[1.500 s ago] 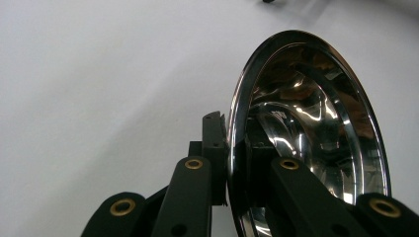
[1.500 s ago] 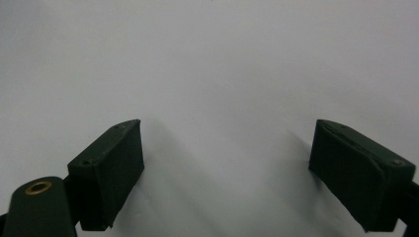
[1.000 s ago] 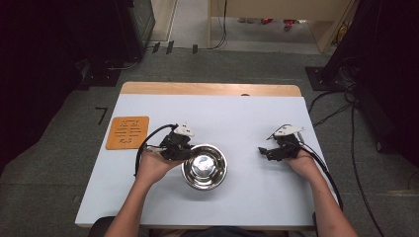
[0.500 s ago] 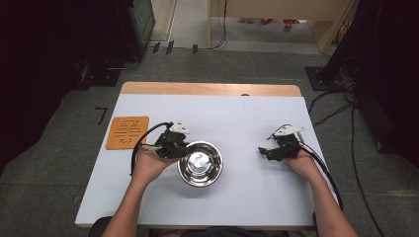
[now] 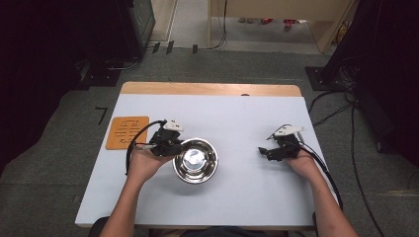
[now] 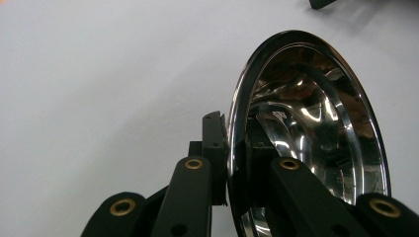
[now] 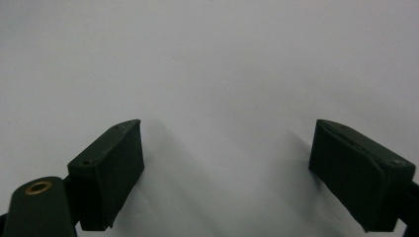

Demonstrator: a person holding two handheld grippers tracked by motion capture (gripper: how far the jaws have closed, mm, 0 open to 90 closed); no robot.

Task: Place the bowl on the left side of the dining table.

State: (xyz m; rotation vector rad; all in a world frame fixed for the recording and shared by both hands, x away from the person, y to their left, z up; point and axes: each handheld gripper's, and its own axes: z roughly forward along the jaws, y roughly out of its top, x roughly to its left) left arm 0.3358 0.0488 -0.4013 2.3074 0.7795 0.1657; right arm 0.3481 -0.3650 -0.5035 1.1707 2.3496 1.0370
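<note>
Steel mixing bowl point(image 5: 195, 160) sits at three o'clock of the left claw point(image 5: 174, 146), which is clamped on its rim; the right claw point(image 5: 262, 150) stands apart over the worktop point(image 5: 237, 118).

Polished metal bowl point(image 5: 195, 160), mirror-glossy, with bright reflections inside. Matt black plastic jaws on left gripper point(image 6: 236, 163) and right gripper point(image 7: 227, 173), with small brass-looking rivets. Smooth, matt pale table point(image 5: 237, 118), with bare wood strip along far edge. Near left edge, orange mat point(image 5: 127, 132), dull, with grooved pattern.
</note>
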